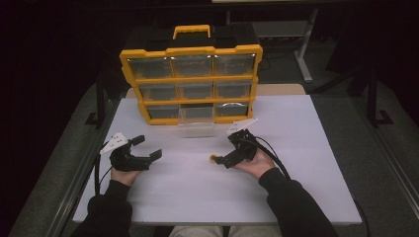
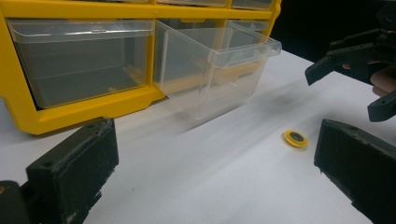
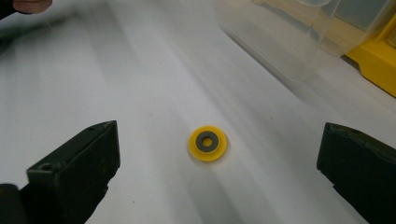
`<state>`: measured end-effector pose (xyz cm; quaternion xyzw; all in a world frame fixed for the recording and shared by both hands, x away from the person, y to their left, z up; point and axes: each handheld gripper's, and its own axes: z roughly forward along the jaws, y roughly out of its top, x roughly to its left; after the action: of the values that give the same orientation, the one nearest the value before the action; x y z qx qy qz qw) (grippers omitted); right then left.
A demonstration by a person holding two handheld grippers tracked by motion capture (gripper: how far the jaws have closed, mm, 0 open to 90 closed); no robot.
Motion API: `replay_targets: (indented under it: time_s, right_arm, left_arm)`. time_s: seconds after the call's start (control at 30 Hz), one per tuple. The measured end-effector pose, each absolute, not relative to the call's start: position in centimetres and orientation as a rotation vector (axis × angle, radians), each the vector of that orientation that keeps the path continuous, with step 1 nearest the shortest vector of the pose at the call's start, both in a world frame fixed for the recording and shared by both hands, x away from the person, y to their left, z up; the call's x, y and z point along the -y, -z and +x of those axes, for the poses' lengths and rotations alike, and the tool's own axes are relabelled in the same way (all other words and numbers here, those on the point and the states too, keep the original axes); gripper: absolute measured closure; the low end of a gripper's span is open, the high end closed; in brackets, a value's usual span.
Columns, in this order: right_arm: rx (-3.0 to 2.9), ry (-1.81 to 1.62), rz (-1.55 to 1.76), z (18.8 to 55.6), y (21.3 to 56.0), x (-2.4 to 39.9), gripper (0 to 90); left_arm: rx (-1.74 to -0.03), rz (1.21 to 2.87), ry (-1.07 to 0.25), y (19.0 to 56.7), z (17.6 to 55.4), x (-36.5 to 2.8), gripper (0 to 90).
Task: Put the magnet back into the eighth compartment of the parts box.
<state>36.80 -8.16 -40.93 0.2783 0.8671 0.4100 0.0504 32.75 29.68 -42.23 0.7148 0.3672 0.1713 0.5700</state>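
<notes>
Clear drawer (image 2: 210, 70) pulled out, empty; yellow washer (image 3: 208, 143) on table (image 1: 306, 163).

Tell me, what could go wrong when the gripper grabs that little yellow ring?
The yellow ring lies flat on the smooth white table, so the open right gripper might slide or flick it away rather than pinch it. The pulled-out clear drawer sticks out close by, so a swinging hand could bump it.

Yellow washer (image 3: 208, 143) on white table (image 3: 140, 70), between wide-spread jaws, clear drawer (image 3: 299, 37) beyond
</notes>
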Motion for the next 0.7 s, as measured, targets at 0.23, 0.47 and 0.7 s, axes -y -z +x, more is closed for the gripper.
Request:
replay_targets:
  time_s: [0.23, 0.47, 0.7]
  right_arm:
    - [-2.663, -1.231, 0.827, 37.2, 41.1, 7.1, 0.0]
    - [-2.694, -1.194, 0.847, 37.6, 41.6, 6.1, 0.0]
    - [-2.721, -1.158, 0.847, 37.7, 41.9, 5.3, 4.1]
  left_arm:
    - [-0.863, 1.673, -0.404, 42.2, 32.7, -29.7, 0.0]
    - [-0.859, 1.676, -0.403, 42.2, 32.7, -29.7, 0.0]
    - [-0.852, 1.675, -0.400, 42.2, 32.7, -29.7, 0.0]
